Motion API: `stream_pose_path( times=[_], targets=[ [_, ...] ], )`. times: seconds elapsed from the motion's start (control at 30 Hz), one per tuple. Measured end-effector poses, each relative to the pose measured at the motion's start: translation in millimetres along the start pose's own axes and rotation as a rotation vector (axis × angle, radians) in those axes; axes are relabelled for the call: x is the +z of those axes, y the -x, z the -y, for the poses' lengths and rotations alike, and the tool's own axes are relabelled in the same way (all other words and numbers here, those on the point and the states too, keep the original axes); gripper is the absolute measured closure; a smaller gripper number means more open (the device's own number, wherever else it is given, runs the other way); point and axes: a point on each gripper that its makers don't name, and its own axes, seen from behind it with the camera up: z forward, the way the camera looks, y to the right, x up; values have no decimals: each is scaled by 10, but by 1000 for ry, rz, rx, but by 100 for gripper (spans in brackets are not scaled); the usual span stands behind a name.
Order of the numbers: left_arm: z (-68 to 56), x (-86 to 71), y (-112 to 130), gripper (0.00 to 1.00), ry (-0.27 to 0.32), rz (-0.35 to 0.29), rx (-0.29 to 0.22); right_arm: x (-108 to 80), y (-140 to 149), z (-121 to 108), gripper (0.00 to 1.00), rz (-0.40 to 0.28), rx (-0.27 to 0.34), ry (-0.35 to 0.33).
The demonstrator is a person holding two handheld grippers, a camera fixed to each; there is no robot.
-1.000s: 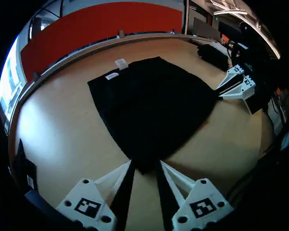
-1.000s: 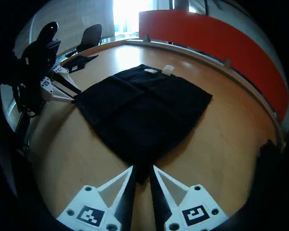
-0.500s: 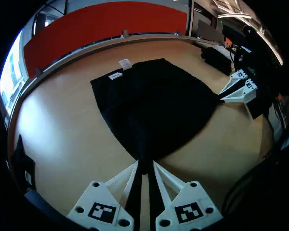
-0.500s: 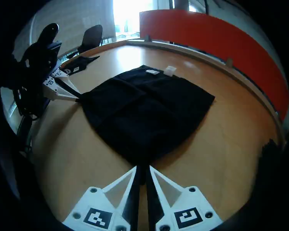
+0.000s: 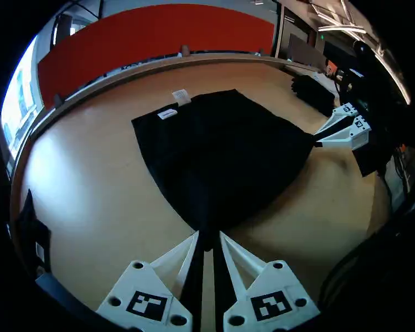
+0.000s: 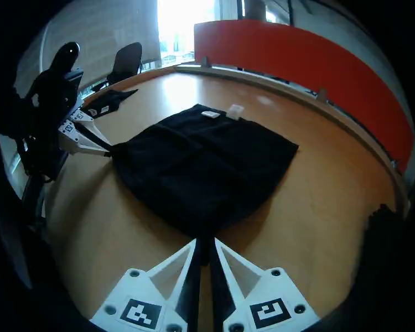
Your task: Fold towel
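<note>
Two tools entered. Left gripper (image 5: 207, 246), white, at 6 o'clock of the left gripper view: fingers pressed nearly together, pinching one corner of the black cloth towel (image 5: 224, 155). Right gripper (image 6: 206, 248), white, at 6 o'clock of the right gripper view: fingers likewise closed on a neighbouring corner of the same towel (image 6: 202, 166). Each tool also shows in the other's view, gripping its corner: the right gripper (image 5: 318, 139) at 3 o'clock, the left gripper (image 6: 109, 149) at 9 o'clock. The towel lies spread on a light wooden table (image 5: 86, 182), its remaining corners flat. Two small white tags (image 5: 173, 105) sit at its far corner, at 11 o'clock. A dark folded cloth (image 5: 312, 91) rests well apart at 2 o'clock. A red partition panel (image 5: 152, 33) lines the table's far edge at 12 o'clock.
</note>
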Motion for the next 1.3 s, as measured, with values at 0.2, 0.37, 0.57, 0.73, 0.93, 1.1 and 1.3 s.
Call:
stream_pose_path(
  times=[0.2,0.37,0.57,0.73,0.93,1.1,1.3],
  targets=[
    [-18,-99,-138,90,3,-16,-24,-101,-162,-34,91,-28,-12,19],
    [-22,-206,-259,90,-2,-25,-26,-226,-323,-59,91,-54,-16,34],
    [-32,-354,-408,90,-4,-37,-32,-396,-525,-85,91,-85,-12,45],
    [-30,-475,-533,90,-8,-52,-47,-514,-652,-100,91,-97,-11,50],
    [-55,-612,-645,90,-11,-65,-58,-632,-784,-131,91,-114,-12,61],
    [-70,-705,-717,90,-14,-73,-58,-706,-845,-137,91,-119,-18,63],
    [-62,-791,-784,90,-16,-80,-64,-791,-884,-127,91,-123,-24,59]
  ],
)
